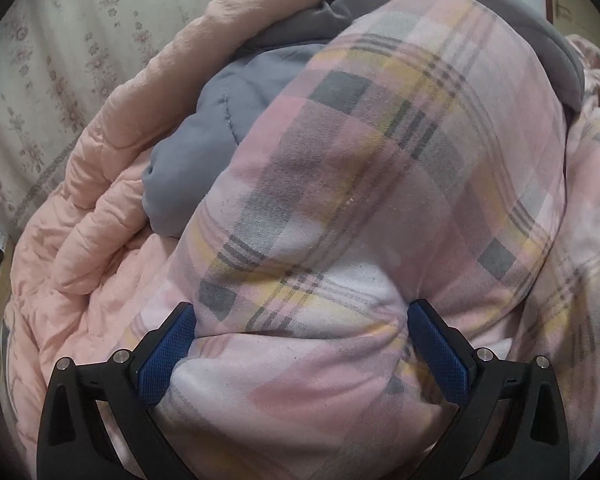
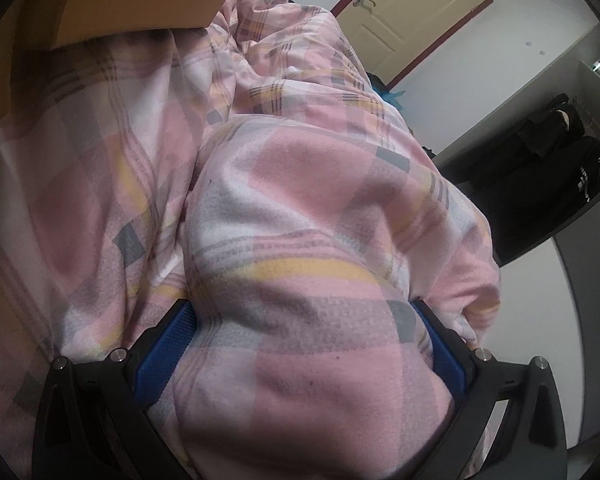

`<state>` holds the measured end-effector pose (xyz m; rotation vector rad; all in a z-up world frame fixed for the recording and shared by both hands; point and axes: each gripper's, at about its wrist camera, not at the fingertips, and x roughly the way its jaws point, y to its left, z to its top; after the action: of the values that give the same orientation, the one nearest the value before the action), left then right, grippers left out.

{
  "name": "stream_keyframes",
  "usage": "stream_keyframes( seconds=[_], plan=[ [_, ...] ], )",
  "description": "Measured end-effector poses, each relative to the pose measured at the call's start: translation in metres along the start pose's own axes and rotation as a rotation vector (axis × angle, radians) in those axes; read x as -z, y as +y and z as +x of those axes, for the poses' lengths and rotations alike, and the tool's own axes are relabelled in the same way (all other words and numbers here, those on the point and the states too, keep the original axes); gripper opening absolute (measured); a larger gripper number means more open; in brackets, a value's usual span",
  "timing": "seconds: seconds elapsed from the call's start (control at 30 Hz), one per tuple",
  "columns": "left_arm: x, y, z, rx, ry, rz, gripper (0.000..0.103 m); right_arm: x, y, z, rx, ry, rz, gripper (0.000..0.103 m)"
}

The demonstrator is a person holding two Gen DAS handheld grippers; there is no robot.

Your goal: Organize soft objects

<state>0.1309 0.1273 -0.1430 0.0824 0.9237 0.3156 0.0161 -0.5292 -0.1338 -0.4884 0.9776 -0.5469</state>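
A thick pink plaid quilt (image 1: pixel 372 168) with grey and yellow stripes fills the left wrist view. My left gripper (image 1: pixel 300 320) has its blue pads (image 1: pixel 168 352) pressed into a fat fold of it, jaws wide around the bulk. The same plaid quilt (image 2: pixel 300 208) fills the right wrist view. My right gripper (image 2: pixel 300 316) clamps another thick fold between its blue pads (image 2: pixel 160 356). A peach quilt (image 1: pixel 100 216) and a grey quilt (image 1: pixel 204 128) lie bunched behind the plaid one.
A floral sheet (image 1: pixel 60 40) lies at the upper left. A cardboard box (image 2: pixel 132 4) sits at the top left of the right wrist view. A cream door (image 2: pixel 412 12) and a shelf with dark clothes (image 2: pixel 548 176) stand at the right.
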Motion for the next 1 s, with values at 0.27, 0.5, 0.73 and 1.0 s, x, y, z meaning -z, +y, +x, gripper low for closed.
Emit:
stream_keyframes(
  seconds=[0.27,0.5,0.73,1.0],
  plan=[
    [-0.002,0.0073,0.0032,0.009,-0.002,-0.006,0.103,0.0011,0.002,-0.0009,0.002,0.0,0.0,0.102],
    [-0.0021,0.0075,0.0029,0.009,-0.002,-0.006,0.103,0.0007,0.0017,0.0002,0.002,-0.001,-0.003,0.102],
    [-0.0023,0.0079,0.003,0.009,-0.002,-0.006,0.103,0.0002,0.0014,0.0015,0.001,-0.002,-0.007,0.102],
    [-0.0017,0.006,0.0015,0.01,-0.002,-0.006,0.103,-0.0006,-0.0011,0.0031,-0.005,0.0,-0.002,0.102]
  ],
)
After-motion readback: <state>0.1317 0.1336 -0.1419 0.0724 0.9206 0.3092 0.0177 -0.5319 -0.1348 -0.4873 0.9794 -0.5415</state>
